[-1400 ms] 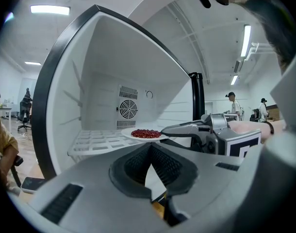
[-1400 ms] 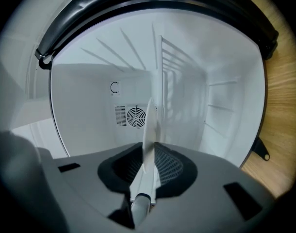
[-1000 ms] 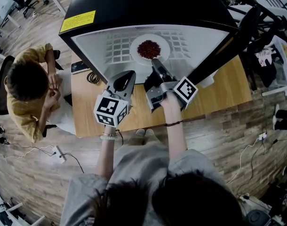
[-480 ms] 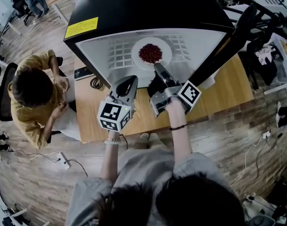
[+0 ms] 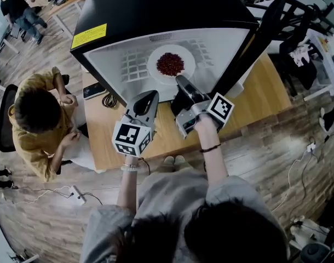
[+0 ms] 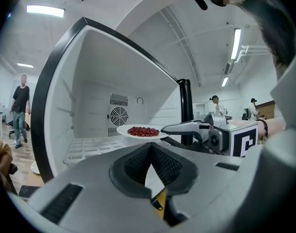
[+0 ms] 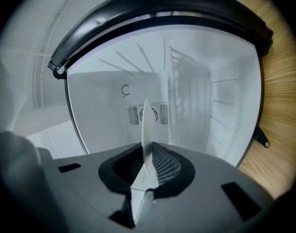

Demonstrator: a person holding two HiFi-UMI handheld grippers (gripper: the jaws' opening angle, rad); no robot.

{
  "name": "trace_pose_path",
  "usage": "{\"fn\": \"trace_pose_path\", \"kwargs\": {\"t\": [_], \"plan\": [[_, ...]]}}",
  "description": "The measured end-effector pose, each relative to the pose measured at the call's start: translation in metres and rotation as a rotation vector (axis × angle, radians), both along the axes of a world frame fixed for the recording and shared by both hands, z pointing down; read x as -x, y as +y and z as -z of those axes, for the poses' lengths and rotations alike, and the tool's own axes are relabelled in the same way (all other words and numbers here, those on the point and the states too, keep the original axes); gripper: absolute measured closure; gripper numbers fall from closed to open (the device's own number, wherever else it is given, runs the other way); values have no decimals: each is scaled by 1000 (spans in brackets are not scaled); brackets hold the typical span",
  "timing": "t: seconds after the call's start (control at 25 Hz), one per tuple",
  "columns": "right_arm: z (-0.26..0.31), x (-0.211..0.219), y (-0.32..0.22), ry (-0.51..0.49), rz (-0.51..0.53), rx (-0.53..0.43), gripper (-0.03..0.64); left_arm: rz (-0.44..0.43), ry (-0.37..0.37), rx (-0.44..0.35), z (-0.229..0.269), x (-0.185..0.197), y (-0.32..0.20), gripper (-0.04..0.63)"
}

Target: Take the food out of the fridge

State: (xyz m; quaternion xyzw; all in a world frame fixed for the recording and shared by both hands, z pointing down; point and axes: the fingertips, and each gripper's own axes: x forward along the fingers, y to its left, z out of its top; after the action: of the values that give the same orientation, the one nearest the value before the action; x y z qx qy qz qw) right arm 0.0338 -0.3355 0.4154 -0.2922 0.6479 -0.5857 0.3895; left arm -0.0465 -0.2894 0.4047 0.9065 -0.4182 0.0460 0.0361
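Two grippers: both at the open front of a black box fridge (image 5: 156, 4) with white inner walls, standing on a pale wooden table (image 5: 265, 92).
Far left: seated person in a yellow shirt (image 5: 38, 122), well apart from the work. A dark flat phone (image 5: 94, 90) lies on the table near the fridge's corner.
Left gripper (image 5: 147, 96): pads pressed together at the tips with nothing between them. It hovers just outside the opening, beside the right one.
Shelf: white wire shelf (image 5: 133, 64) low in the cavity.
Food: heap of small red pieces (image 5: 170, 63) on a round white plate (image 5: 189, 69). It is inside the cavity, and the left gripper view suggests it is lifted clear of the shelf.
Right gripper (image 5: 179, 81): pinching the plate's near rim, which shows edge-on between its pads.
Door: black fridge door (image 5: 254, 47), swung open at right.
Step, as judged: drawing the plate out, which is not yet past the opening.
Risk one: the only hold is a pinch on one thin edge. The loaded plate could sag or pivot and spill the red pieces, or slip free altogether.
Risk two: a low or crooked pull could snag the far rim on the shelf wires or knock the plate against the door.
Guard, as judged: keep the plate level and bring the idle left gripper in under it.
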Motion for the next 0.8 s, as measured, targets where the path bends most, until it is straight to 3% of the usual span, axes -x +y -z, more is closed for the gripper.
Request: {"fn": "trace_pose_path", "kwargs": {"t": [0.8], "plan": [[5,-8,45,-5,74,-25,562,-58,-4,-30,10,-6,44,588]]}}
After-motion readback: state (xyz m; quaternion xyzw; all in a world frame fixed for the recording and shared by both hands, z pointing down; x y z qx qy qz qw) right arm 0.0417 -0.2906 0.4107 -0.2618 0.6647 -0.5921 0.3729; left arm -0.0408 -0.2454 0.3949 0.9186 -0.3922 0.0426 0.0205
